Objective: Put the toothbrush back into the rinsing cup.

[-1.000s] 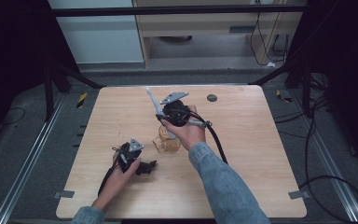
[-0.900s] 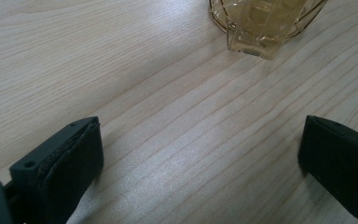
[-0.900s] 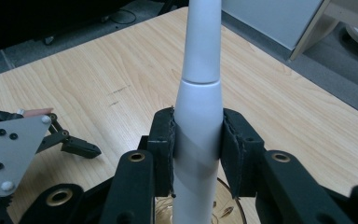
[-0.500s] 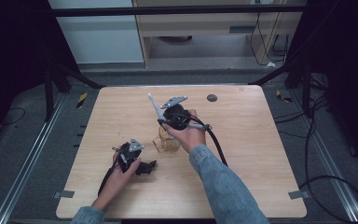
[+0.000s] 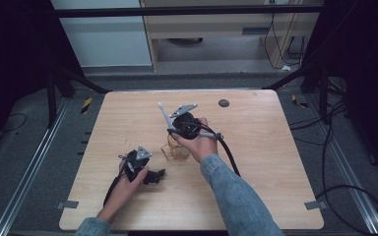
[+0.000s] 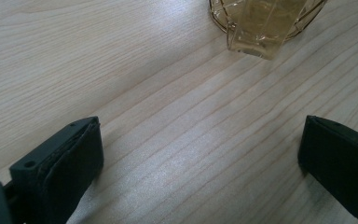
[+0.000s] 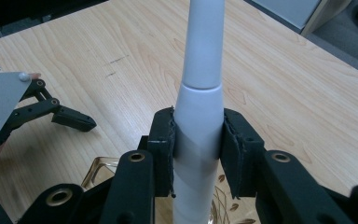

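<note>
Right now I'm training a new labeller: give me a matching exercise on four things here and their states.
Things:
1. right gripper
2. left gripper
3. glass cup
4. dark disc

States:
A. open, low over bare wood
B. amber, under the white stick
C. shut on the stick
D. alone by the table's far edge

Pairs: 1-C, 2-A, 3-B, 4-D

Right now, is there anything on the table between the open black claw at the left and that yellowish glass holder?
No. In the left gripper view, bare wood table runs from the left gripper to the glass holder.
</note>
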Demonstrator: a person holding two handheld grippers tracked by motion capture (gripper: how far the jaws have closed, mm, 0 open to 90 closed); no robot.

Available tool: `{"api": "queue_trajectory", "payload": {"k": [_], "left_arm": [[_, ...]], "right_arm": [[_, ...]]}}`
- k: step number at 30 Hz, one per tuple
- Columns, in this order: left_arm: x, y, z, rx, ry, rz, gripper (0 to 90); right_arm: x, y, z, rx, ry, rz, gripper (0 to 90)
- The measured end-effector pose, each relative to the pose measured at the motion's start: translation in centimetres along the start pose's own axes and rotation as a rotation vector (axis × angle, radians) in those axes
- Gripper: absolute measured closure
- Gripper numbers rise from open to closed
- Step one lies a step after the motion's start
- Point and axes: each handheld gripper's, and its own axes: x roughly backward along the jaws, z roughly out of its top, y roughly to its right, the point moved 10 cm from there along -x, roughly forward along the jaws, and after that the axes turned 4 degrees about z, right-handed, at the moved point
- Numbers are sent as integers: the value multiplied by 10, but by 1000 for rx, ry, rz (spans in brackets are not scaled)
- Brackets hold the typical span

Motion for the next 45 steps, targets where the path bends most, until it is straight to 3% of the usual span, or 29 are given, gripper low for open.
{"api": "queue_trajectory", "payload": {"k": [13,45], "left_arm": [[0,0,0,-1,-1,0,0],[0,0,0,-2,-1,0,0]], "right_arm": [[-3,0,-7,-9,-17,4,669],[-10,-2,-5,-12,-19,20,649]]}}
